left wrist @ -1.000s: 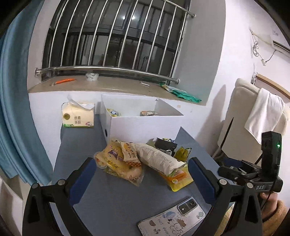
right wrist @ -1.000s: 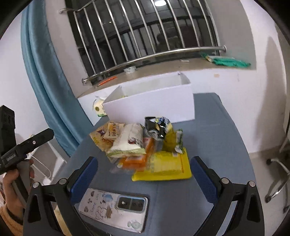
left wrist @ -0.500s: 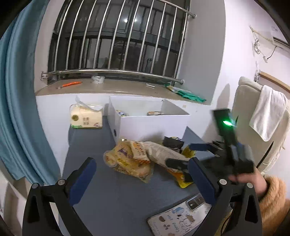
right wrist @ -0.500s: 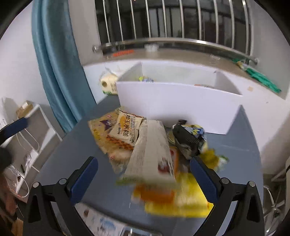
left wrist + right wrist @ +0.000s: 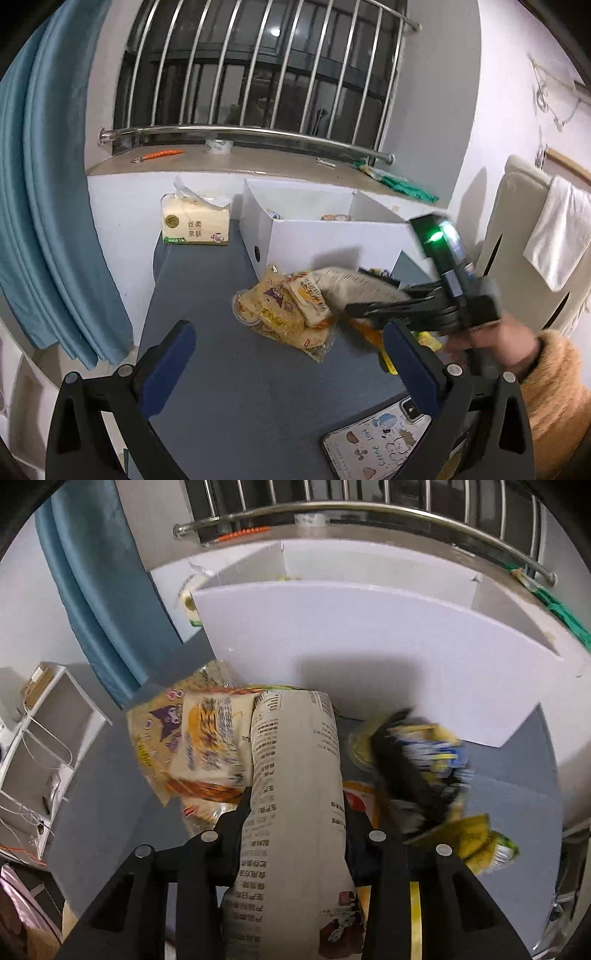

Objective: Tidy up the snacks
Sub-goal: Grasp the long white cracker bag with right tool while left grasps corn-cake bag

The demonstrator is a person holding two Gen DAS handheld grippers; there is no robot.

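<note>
Right claw [image 5: 295,812] around cream packet [image 5: 295,775], snack-crowded

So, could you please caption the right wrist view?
Right gripper shut on long white snack pack before the white box.

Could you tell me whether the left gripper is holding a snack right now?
No, the left gripper is wide open above the bare table.

Bright indoor light, fisheye-bent edges, slight motion blur.
</note>
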